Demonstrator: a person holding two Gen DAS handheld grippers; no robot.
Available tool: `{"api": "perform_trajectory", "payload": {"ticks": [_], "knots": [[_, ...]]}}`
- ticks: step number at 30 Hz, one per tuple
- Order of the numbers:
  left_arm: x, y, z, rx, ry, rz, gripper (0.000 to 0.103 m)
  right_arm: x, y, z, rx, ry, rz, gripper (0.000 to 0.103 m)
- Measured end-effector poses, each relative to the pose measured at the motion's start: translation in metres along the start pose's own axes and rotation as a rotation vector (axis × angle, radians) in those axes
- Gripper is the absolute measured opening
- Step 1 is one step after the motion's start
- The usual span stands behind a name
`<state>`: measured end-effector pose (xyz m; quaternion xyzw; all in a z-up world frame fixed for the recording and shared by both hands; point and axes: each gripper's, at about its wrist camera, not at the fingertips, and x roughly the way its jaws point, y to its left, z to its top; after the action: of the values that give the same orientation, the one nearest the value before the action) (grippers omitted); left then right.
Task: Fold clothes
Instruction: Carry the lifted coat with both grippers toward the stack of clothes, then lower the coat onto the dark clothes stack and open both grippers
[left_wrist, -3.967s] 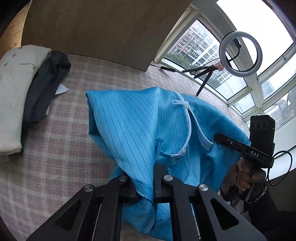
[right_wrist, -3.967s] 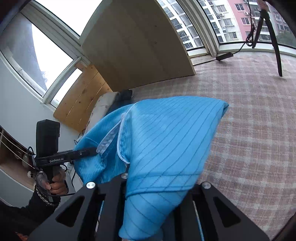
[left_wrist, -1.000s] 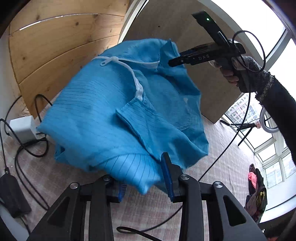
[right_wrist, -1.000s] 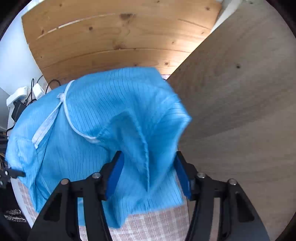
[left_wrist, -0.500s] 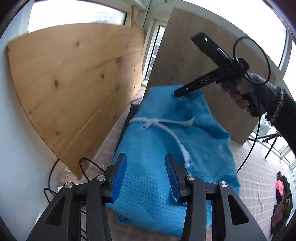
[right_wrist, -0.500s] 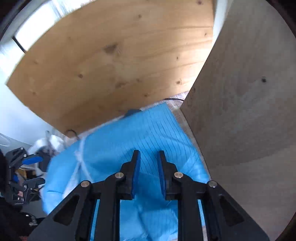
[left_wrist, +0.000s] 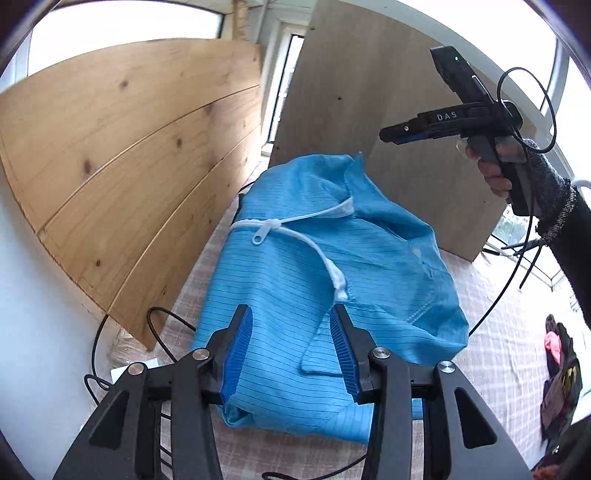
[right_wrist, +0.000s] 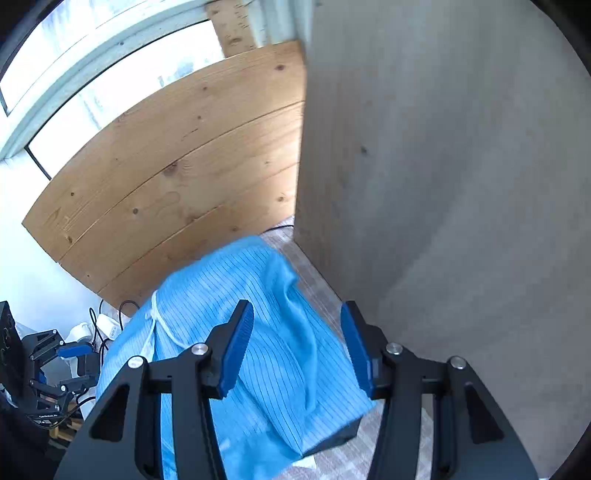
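A folded blue striped garment (left_wrist: 317, 273) with a white zipper (left_wrist: 295, 229) lies on a stack in the corner between two boards; it also shows in the right wrist view (right_wrist: 236, 332). A dark folded item (right_wrist: 332, 435) peeks out under it. My left gripper (left_wrist: 291, 347) is open and empty, just above the garment's near edge. My right gripper (right_wrist: 299, 350) is open and empty above the garment's far end; it also shows in the left wrist view (left_wrist: 399, 133), held up and clear of the cloth.
A pine board (left_wrist: 129, 166) stands at the left and a grey-brown board (left_wrist: 388, 110) behind the stack. Black cables (left_wrist: 162, 321) and a white charger (right_wrist: 107, 325) lie by the pine board. The checked bedcover (left_wrist: 498, 332) spreads right, with dark clothes (left_wrist: 561, 369) at its far edge.
Both grippers carried the garment from the bedcover to the corner stack and let it go. In the last half second the right gripper opened wide and lifted away from the cloth.
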<state>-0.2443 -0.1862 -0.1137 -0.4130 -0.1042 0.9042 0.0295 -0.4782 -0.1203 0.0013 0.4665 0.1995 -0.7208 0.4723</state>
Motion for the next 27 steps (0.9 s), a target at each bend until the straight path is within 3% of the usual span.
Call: {"api": "perform_trajectory", "payload": {"ticks": [4, 6, 8, 10, 12, 15, 16, 17, 18, 20, 23, 26, 27], "knots": [[0.027, -0.008, -0.005, 0.042, 0.112, 0.009, 0.042, 0.018, -0.033, -0.055, 0.162, 0.057, 0.060, 0.049], [0.032, -0.004, 0.000, 0.024, 0.161, 0.019, 0.035, 0.029, -0.038, -0.081, 0.217, 0.090, 0.093, 0.049], [0.022, 0.000, 0.023, 0.019, 0.128, -0.003, 0.035, 0.026, -0.029, -0.098, 0.207, 0.037, 0.115, 0.049], [0.018, -0.009, 0.056, 0.072, 0.087, 0.005, 0.038, 0.018, -0.021, -0.104, 0.196, -0.027, 0.154, 0.049], [0.021, -0.021, 0.089, 0.132, 0.055, 0.015, 0.040, 0.018, -0.017, -0.107, 0.174, -0.038, 0.141, 0.049], [0.058, -0.024, 0.134, 0.131, 0.057, -0.018, 0.043, 0.019, -0.013, -0.111, 0.139, -0.044, 0.109, 0.047], [0.074, -0.022, 0.147, 0.121, 0.064, -0.021, 0.043, 0.019, -0.011, -0.112, 0.127, -0.045, 0.098, 0.040], [0.091, -0.020, 0.158, 0.114, 0.075, -0.020, 0.043, 0.020, -0.010, -0.114, 0.115, -0.047, 0.087, 0.009], [0.110, -0.017, 0.165, 0.106, 0.096, -0.018, 0.043, 0.020, -0.008, -0.115, 0.103, -0.049, 0.077, 0.005], [0.146, -0.011, 0.169, 0.086, 0.155, -0.012, 0.043, 0.021, -0.006, -0.118, 0.079, -0.053, 0.056, 0.005], [0.190, -0.009, 0.157, 0.134, 0.250, 0.070, 0.042, 0.019, -0.009, -0.124, 0.067, -0.016, 0.069, 0.005], [0.188, -0.012, 0.153, 0.157, 0.239, 0.066, 0.042, 0.009, -0.010, -0.121, 0.067, -0.037, 0.054, 0.007], [0.181, -0.013, 0.157, 0.149, 0.226, 0.046, 0.042, 0.000, -0.012, -0.115, 0.086, -0.074, 0.076, 0.014]]}}
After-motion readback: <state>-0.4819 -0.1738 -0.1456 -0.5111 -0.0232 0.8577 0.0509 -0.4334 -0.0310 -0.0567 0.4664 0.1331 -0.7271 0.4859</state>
